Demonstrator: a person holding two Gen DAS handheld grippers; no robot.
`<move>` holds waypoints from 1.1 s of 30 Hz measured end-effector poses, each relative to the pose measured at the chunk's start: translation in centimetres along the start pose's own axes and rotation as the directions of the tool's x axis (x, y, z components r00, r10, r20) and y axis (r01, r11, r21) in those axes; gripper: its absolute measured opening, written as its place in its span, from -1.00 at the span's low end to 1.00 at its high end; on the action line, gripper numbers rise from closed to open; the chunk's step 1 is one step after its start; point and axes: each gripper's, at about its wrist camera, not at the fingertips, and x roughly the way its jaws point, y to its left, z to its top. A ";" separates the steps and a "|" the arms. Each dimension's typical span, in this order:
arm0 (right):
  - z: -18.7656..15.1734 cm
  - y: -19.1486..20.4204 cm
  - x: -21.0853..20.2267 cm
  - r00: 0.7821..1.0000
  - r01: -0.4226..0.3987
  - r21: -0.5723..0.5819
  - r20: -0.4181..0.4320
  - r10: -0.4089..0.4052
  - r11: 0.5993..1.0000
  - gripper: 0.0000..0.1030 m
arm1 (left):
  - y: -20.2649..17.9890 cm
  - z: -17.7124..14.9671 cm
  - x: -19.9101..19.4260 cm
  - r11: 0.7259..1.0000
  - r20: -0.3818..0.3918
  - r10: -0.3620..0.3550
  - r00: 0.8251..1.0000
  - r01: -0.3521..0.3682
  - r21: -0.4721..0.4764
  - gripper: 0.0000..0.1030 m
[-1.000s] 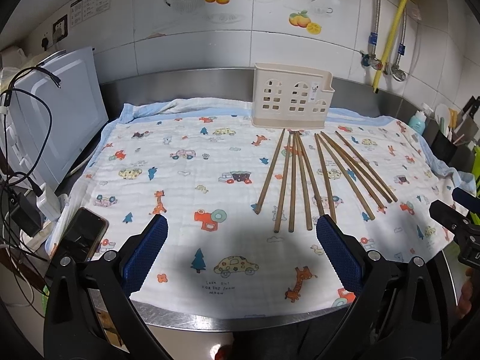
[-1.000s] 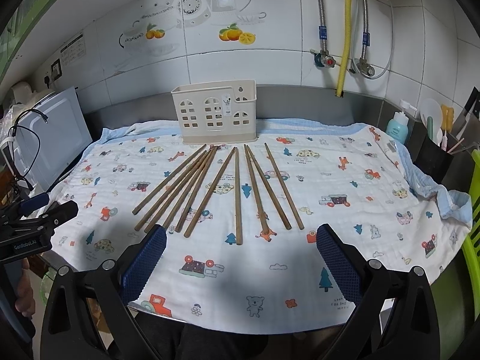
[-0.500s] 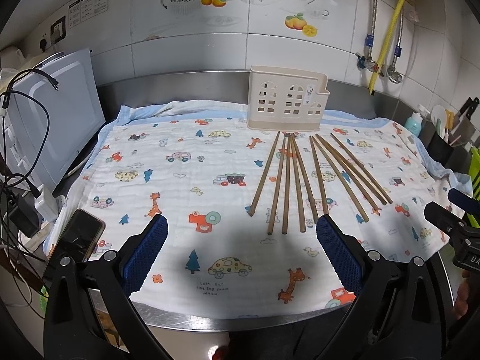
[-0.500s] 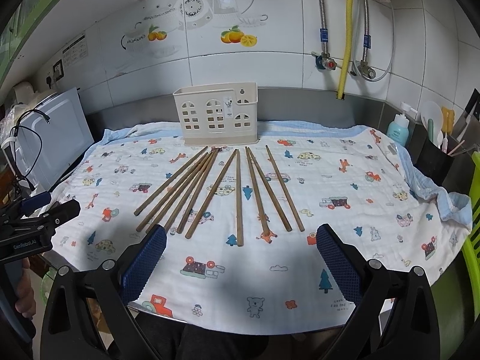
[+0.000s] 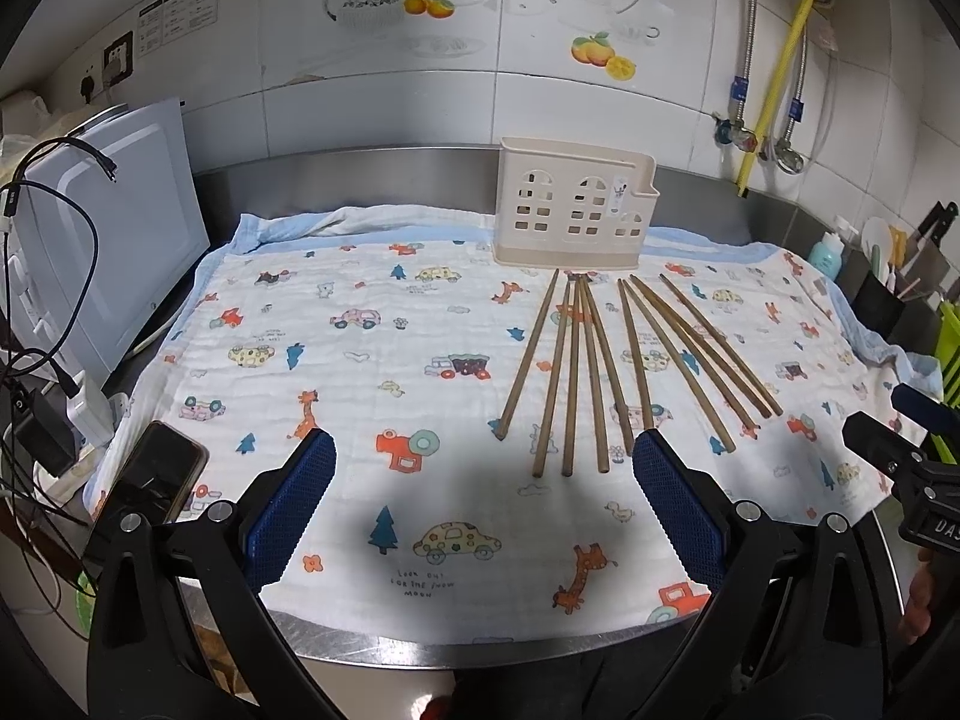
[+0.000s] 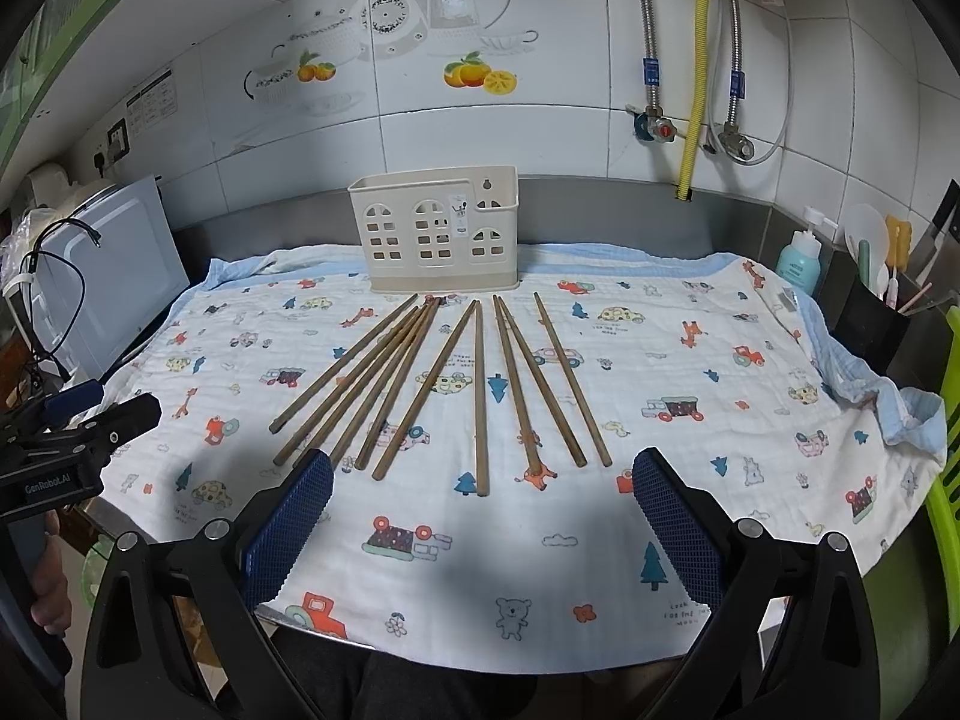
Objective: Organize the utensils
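Observation:
Several brown wooden chopsticks (image 5: pixel 606 360) (image 6: pixel 456 384) lie fanned out on a cartoon-print cloth (image 5: pixel 360 360) (image 6: pixel 660 360), their far ends near a cream plastic utensil holder (image 5: pixel 573 210) (image 6: pixel 441 228) that stands upright at the back. My left gripper (image 5: pixel 483 468) hovers open over the cloth's front edge, the chopsticks' near ends just ahead between its blue pads. My right gripper (image 6: pixel 483 489) is also open, low over the cloth, with the chopstick ends right in front. Neither holds anything. Each gripper shows at the edge of the other's view.
A white appliance (image 5: pixel 102 240) with cables and a phone (image 5: pixel 159 477) sit at the left. At the right stand a blue soap bottle (image 6: pixel 798 258), a black tool holder (image 6: pixel 870 318) and a green chair edge (image 6: pixel 948 480). Pipes and a yellow hose (image 6: pixel 696 60) run down the tiled wall.
Both grippers have drifted slightly; the chopsticks and holder sit a little lower and further left in the left wrist view. Nothing was picked up or moved on the cloth.

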 end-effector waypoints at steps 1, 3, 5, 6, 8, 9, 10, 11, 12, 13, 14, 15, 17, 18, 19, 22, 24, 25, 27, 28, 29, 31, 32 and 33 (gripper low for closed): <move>0.0 0.0 0.0 1.000 -0.001 0.000 -0.001 0.001 1.000 0.88 | 0.0 0.0 0.0 1.000 0.000 0.001 1.000 -0.001 0.001 0.90; 0.0 0.0 0.0 1.000 0.000 -0.001 -0.001 0.000 1.000 0.88 | 0.0 0.0 0.0 1.000 0.000 0.002 1.000 -0.002 0.001 0.90; 0.0 0.0 0.1 1.000 -0.003 0.000 -0.001 0.003 1.000 0.88 | 0.0 0.0 0.1 1.000 -0.001 0.004 1.000 -0.004 0.002 0.90; 0.1 0.1 0.2 1.000 -0.004 0.000 -0.002 0.004 1.000 0.88 | 0.1 0.0 0.1 1.000 -0.002 0.004 1.000 -0.004 0.001 0.90; 0.1 0.1 0.2 1.000 -0.006 0.000 -0.001 0.006 1.000 0.88 | 0.1 0.1 0.2 1.000 -0.001 0.003 1.000 -0.003 0.001 0.90; 0.2 0.2 0.3 1.000 -0.006 -0.001 -0.002 0.006 1.000 0.88 | 0.1 0.1 0.2 1.000 -0.001 0.005 1.000 -0.005 0.001 0.90; 0.3 0.3 0.4 1.000 -0.006 -0.002 -0.003 0.006 1.000 0.88 | 0.1 0.1 0.3 1.000 0.000 0.006 1.000 -0.006 0.001 0.90; 0.3 0.3 0.6 1.000 -0.007 -0.002 -0.004 0.007 1.000 0.88 | 0.0 0.1 0.3 1.000 0.001 0.007 1.000 -0.007 0.001 0.90; 0.3 0.2 0.7 1.000 -0.009 -0.003 -0.005 0.009 1.000 0.88 | 0.0 0.1 0.3 1.000 0.001 0.006 1.000 -0.006 0.001 0.90; 0.3 0.2 0.8 1.000 -0.010 -0.003 -0.006 0.010 1.000 0.88 | 0.0 0.2 0.4 1.000 0.001 0.007 1.000 -0.007 0.000 0.90; 0.4 0.2 0.9 1.000 -0.010 -0.003 -0.007 0.010 1.000 0.88 | 0.0 0.2 0.4 1.000 0.000 0.009 1.000 -0.009 -0.001 0.90; 0.4 0.2 0.9 1.000 -0.012 -0.003 -0.007 0.012 1.000 0.88 | 0.0 0.3 0.5 1.000 0.001 0.009 1.000 -0.009 -0.001 0.90; 0.4 0.2 1.1 1.000 -0.013 -0.005 -0.008 0.013 1.000 0.88 | -0.1 0.3 0.5 1.000 0.001 0.009 1.000 -0.009 -0.001 0.90; 0.4 0.2 1.1 1.000 -0.013 -0.005 -0.007 0.013 1.000 0.88 | -0.1 0.4 0.6 1.000 0.000 0.010 1.000 -0.010 -0.002 0.90; 0.4 0.2 1.1 1.000 -0.015 -0.006 -0.007 0.015 1.000 0.88 | -0.1 0.3 0.5 1.000 0.000 0.010 1.000 -0.010 -0.002 0.90; 0.6 0.1 1.4 1.000 -0.018 -0.006 -0.008 0.018 1.000 0.88 | -0.1 0.5 0.7 1.000 -0.002 0.010 1.000 -0.010 -0.003 0.90; 0.7 0.1 1.6 1.000 -0.020 -0.006 -0.009 0.020 1.000 0.88 | -0.1 0.8 1.0 1.000 -0.004 0.009 1.000 -0.009 -0.006 0.90; 0.6 0.1 1.7 1.000 -0.021 -0.006 -0.008 0.021 1.000 0.88 | -0.1 0.9 1.1 1.000 -0.004 0.009 1.000 -0.009 -0.007 0.90; 0.6 0.0 1.9 1.000 -0.023 -0.004 -0.010 0.023 1.000 0.88 | -0.1 1.0 1.5 1.000 -0.007 0.010 1.000 -0.010 -0.008 0.90; 0.7 0.0 2.0 1.000 -0.024 -0.004 -0.011 0.024 1.000 0.88 | -0.1 1.1 1.6 1.000 -0.008 0.010 1.000 -0.010 -0.008 0.90; 0.7 -0.1 2.0 1.000 -0.025 -0.005 -0.011 0.025 1.000 0.88 | -0.1 1.2 1.8 1.000 -0.009 0.010 1.000 -0.010 -0.009 0.90; 0.8 -0.2 2.1 1.000 -0.026 -0.005 -0.008 0.026 1.000 0.88 | -0.1 1.2 2.0 1.000 -0.011 0.010 1.000 -0.011 -0.006 0.90; 0.9 -0.2 2.3 1.000 -0.027 -0.004 -0.009 0.027 1.000 0.88 | -0.2 1.1 2.1 1.000 -0.012 0.012 1.000 -0.012 -0.004 0.90; 0.9 -0.3 2.4 1.000 -0.028 -0.004 -0.010 0.028 1.000 0.88 | -0.2 1.2 2.2 1.000 -0.013 0.012 1.000 -0.012 -0.002 0.90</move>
